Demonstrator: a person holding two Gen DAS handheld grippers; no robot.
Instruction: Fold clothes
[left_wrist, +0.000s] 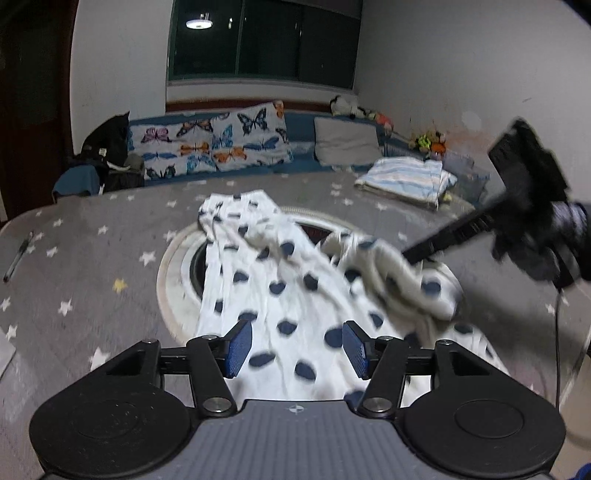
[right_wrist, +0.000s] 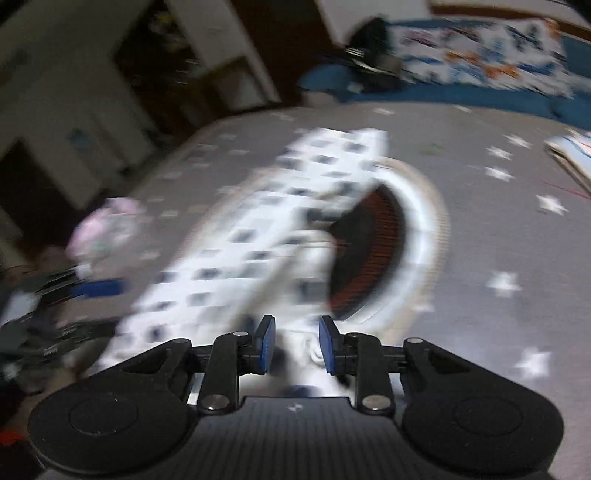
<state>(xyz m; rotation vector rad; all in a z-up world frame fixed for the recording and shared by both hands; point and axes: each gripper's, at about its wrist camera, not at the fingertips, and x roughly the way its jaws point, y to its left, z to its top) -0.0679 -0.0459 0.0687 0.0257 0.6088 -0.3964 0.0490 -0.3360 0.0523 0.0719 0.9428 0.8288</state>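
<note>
A white garment with dark blue dots (left_wrist: 280, 280) lies stretched out on the grey star-patterned bed cover (left_wrist: 92, 266). My left gripper (left_wrist: 297, 349) is open just above its near end, blue pads apart with cloth between and below them. My right gripper (left_wrist: 410, 256) reaches in from the right and pinches a bunched fold of the garment, lifting it. In the blurred right wrist view the right gripper (right_wrist: 297, 345) has its blue pads (right_wrist: 266, 343) partly closed with white cloth (right_wrist: 236, 254) between them.
A round white-rimmed disc with a dark centre (left_wrist: 177, 273) lies under the garment. A folded striped cloth (left_wrist: 410, 177) sits at the back right. Butterfly pillows (left_wrist: 210, 144) and a grey pillow (left_wrist: 347, 142) line the far wall. A pen (left_wrist: 16, 256) lies at the left.
</note>
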